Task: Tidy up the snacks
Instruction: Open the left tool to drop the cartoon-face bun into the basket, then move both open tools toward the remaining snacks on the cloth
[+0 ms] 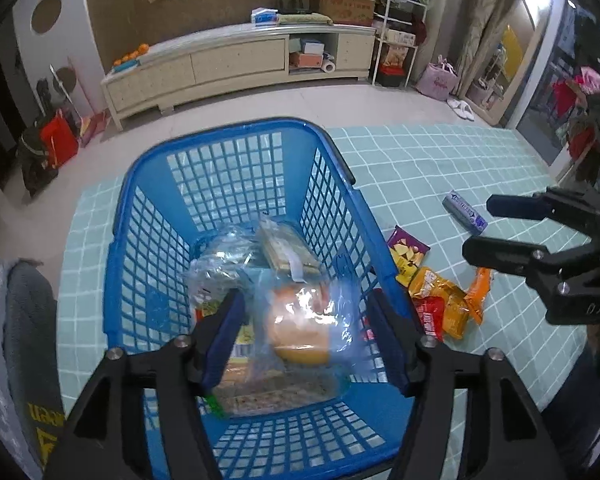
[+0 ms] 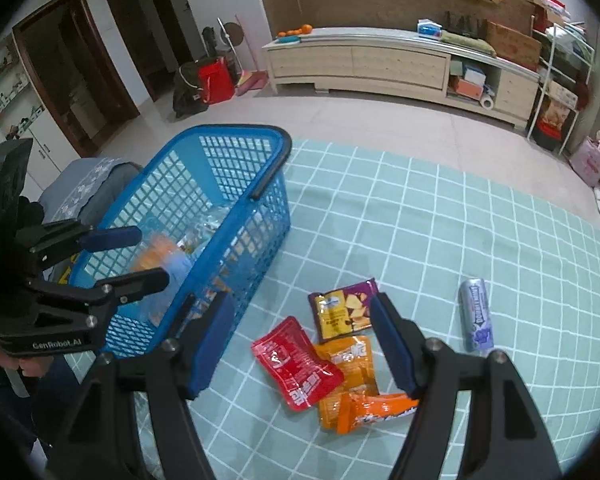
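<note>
A blue mesh basket [image 1: 236,136] stands on a teal checked mat [image 1: 420,168]; it also shows in the right wrist view [image 2: 236,132]. My left gripper [image 1: 306,312] hangs open over it, above a clear bag with a bun [image 1: 300,332] that lies blurred on other wrapped snacks. My right gripper [image 2: 300,328] is open and empty above loose snacks on the mat: a red packet [image 2: 296,364], an orange packet [image 2: 352,364], an orange bar [image 2: 376,408], a purple-yellow packet [image 2: 344,308] and a silver-blue tube [image 2: 476,320].
A grey cushioned seat [image 2: 88,184] stands left of the basket. A long cream cabinet [image 2: 380,64] lines the far wall, with shelves [image 2: 560,72] and bags at its right. Tiled floor lies beyond the mat.
</note>
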Available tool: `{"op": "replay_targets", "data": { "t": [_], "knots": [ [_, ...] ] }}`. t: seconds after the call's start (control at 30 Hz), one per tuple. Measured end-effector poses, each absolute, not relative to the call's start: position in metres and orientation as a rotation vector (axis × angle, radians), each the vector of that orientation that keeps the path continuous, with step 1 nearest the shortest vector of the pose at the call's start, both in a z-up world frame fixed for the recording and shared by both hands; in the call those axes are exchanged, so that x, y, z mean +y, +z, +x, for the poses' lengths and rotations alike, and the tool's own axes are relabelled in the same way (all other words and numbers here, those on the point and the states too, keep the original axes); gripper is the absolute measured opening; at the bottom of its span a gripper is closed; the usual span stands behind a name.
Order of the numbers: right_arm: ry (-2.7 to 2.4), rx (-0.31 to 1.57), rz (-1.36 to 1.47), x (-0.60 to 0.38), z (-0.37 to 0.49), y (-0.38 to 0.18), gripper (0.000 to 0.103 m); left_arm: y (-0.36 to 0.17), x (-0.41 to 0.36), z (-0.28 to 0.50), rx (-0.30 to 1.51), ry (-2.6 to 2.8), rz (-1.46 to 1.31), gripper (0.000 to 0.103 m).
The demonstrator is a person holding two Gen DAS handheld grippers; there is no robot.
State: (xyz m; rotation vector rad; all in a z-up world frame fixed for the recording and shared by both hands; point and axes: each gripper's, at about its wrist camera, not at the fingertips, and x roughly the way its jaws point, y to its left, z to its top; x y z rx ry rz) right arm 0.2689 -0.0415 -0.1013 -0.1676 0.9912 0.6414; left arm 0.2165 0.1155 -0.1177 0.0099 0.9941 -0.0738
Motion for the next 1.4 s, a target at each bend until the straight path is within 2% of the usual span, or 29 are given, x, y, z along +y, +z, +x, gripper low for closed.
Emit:
{"op": "replay_targets", "data": {
  "t": [0.2, 0.5, 0.83, 1.1, 1.17, 1.4],
  "knots": [
    [0.638, 0.978, -0.154, -0.049, 0.264, -0.094, 0.074, -0.1, 0.11, 0.207, 0.944, -0.084, 0.017, 0.078],
    [0.604, 0.939, -0.164, -0.077, 0.231, -0.065, 0.074, -0.071, 0.084, 0.18, 0.892, -0.115, 0.038, 0.08],
    [0.549, 0.912, -0.159, -0.121, 0.201, -0.047, 0.074, -0.064, 0.036, 0.166, 0.879, -0.168, 0.067, 0.08],
    [0.495, 0.925, -0.137, -0.158, 0.19, -0.051, 0.074, -0.073, -0.004, 0.167, 0.895, -0.253, 0.104, 0.081],
    [0.481, 0.934, -0.129, -0.167, 0.189, -0.055, 0.074, -0.076, -0.016, 0.167, 0.899, -0.272, 0.117, 0.084],
    [0.447, 0.969, -0.075, -0.197, 0.192, -0.072, 0.074, -0.091, -0.052, 0.172, 0.919, -0.357, 0.251, 0.084]
  ]
}}
